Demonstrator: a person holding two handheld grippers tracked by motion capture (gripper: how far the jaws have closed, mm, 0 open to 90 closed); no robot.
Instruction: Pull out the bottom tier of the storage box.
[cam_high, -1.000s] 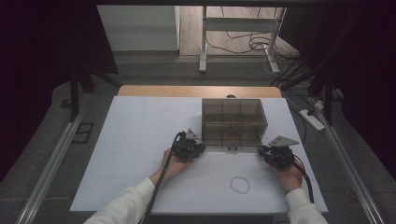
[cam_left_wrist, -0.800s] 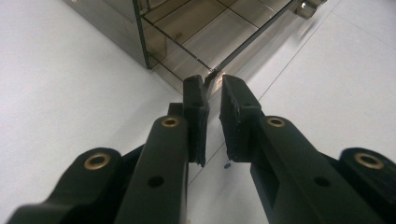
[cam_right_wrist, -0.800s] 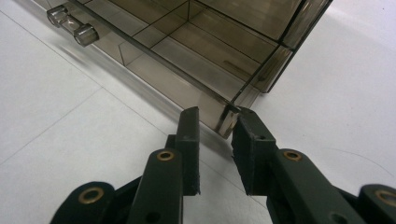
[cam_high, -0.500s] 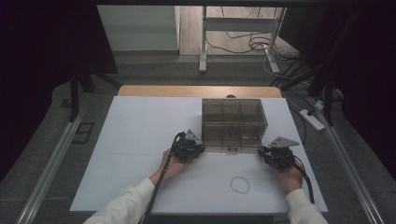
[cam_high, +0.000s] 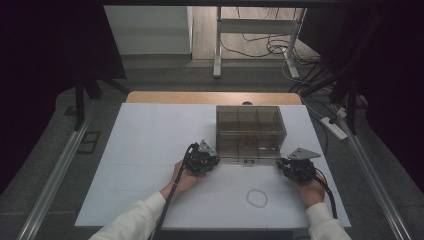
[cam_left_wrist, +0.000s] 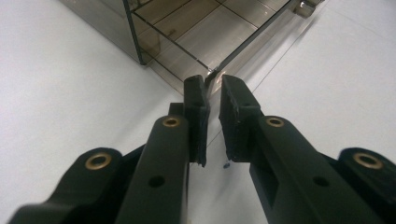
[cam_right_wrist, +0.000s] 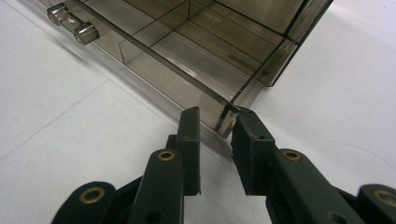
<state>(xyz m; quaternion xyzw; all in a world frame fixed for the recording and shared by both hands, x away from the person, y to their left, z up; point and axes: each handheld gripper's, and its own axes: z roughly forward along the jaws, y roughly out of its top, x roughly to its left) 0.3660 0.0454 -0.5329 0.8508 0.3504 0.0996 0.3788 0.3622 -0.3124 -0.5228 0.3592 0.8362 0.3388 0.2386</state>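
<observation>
Centrally, a white rectangular sheet (cam_high: 150, 150) covers a light wooden table (cam_high: 165, 97), on which stands a smoke-tinted transparent plastic organiser box (cam_high: 250, 131) with gridded compartments, slightly right of the middle. Its front panel, bearing two small cylindrical knobs (cam_right_wrist: 74, 25), faces the person. The left gripper (cam_high: 212, 161) meets the box's near left corner, its jaws closed to a narrow gap on the thin front edge. The right gripper (cam_high: 284, 165) stands at the near right corner, jaws slightly apart around that corner; whether they press on it cannot be told. A faint white ring (cam_high: 257, 198) lies near the right hand (cam_high: 311, 190). Beyond the table, dark grey floor (cam_high: 165, 75), white table legs (cam_high: 218, 45) and loose cables (cam_high: 260, 47) appear.
</observation>
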